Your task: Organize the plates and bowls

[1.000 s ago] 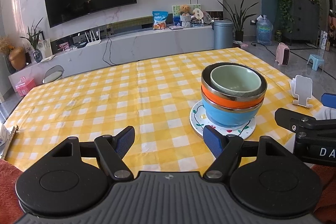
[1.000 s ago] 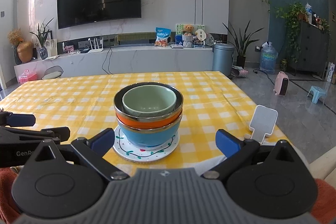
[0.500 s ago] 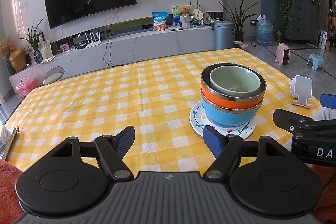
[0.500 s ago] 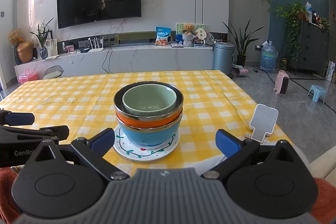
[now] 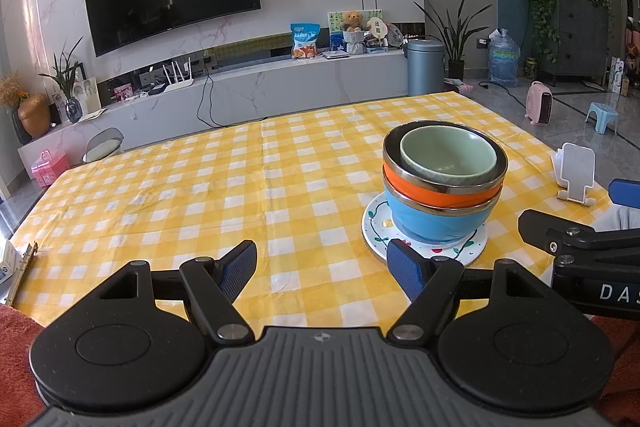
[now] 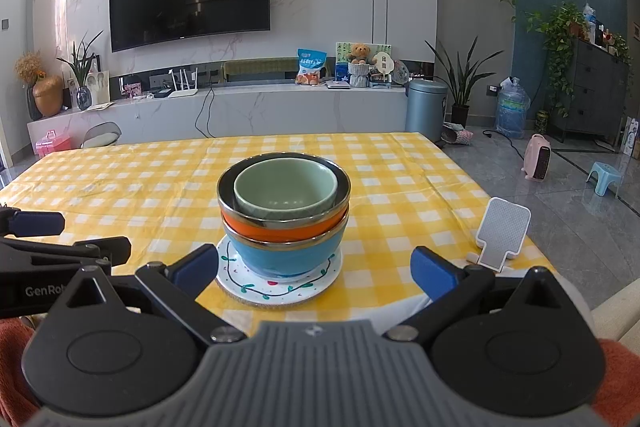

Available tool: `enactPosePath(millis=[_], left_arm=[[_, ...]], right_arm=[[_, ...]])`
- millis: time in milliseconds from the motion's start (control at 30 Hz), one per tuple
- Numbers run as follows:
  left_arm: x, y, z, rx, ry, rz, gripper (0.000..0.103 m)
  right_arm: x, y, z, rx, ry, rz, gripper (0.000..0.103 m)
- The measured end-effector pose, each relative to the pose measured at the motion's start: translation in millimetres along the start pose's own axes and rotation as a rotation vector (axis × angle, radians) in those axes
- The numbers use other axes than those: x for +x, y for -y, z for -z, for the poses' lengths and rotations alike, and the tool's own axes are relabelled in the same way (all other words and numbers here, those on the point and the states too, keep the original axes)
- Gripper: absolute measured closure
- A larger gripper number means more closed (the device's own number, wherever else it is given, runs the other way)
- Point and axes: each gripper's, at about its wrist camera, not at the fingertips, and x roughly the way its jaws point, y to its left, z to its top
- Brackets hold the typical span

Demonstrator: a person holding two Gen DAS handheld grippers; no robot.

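Note:
Three bowls are nested on a white plate [image 6: 280,287] with a painted vine rim: a pale green bowl [image 6: 286,191] inside an orange bowl [image 6: 280,229] inside a blue bowl [image 6: 288,255]. The stack stands near the table's front right. My right gripper [image 6: 316,269] is open just in front of it, with nothing between its fingers. In the left wrist view the same green bowl [image 5: 448,157], orange bowl [image 5: 436,187], blue bowl [image 5: 436,223] and plate [image 5: 378,227] sit ahead to the right. My left gripper [image 5: 322,267] is open and empty, left of the stack.
The yellow checked tablecloth [image 5: 200,195] covers the table. A white phone stand [image 6: 500,233] stands at the right edge, right of the stack. A folded ruler-like object [image 5: 22,273] lies at the left edge. A TV wall, a low cabinet and plants are beyond.
Both views have crept slightly; the stack of bowls sits a touch differently in frame. Both grippers stay open and nothing on the table has moved.

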Motion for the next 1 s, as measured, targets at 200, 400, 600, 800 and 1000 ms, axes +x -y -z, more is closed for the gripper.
enactPosePath(millis=[200, 400, 600, 800, 1000], left_arm=[[-0.6, 0.0, -0.6, -0.001, 0.001, 0.0, 0.016], [-0.5, 0.0, -1.0, -0.001, 0.002, 0.0, 0.016], [-1.8, -0.2, -1.9, -0.004, 0.004, -0.001, 0.016], [-3.3, 0.4, -4.0, -0.004, 0.004, -0.003, 0.016], [-3.1, 0.5, -3.5, -0.004, 0.005, -0.004, 0.016]], right_arm=[[-0.2, 0.1, -0.3, -0.001, 0.001, -0.001, 0.003], [0.7, 0.1, 0.4, -0.003, -0.001, 0.0, 0.003], [0.5, 0.2, 0.2, -0.003, 0.0, -0.001, 0.003], [0.4, 0.1, 0.1, -0.005, -0.001, 0.0, 0.003], [0.4, 0.0, 0.1, -0.006, -0.002, -0.001, 0.003]])
